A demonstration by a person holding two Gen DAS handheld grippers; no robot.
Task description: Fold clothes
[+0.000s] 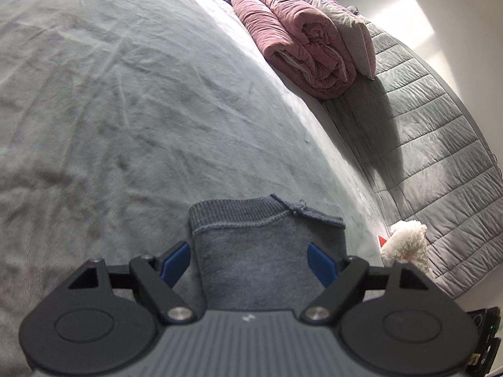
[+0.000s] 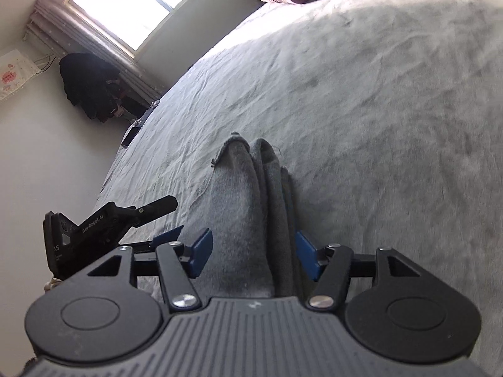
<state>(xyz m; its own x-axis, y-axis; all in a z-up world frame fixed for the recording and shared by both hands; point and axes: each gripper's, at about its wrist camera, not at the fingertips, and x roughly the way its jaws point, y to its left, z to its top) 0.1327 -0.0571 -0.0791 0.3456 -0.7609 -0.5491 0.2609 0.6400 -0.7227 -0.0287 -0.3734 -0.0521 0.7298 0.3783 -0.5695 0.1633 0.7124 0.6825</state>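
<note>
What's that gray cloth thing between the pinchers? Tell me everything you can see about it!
It is a gray garment of soft, fleecy knit. In the left wrist view, one end shows a ribbed band with a stitched seam and a small frayed thread, lying flat between the left gripper jaws. In the right wrist view, it is bunched in upright folds between the right gripper jaws. It rests over the wrinkled pale bedspread. Whether the jaws actually pinch it cannot be told.

Left tool (image 1: 250,259) spread wide around grey garment's ribbed hem (image 1: 251,213), above pale bedspread (image 1: 125,110)
</note>
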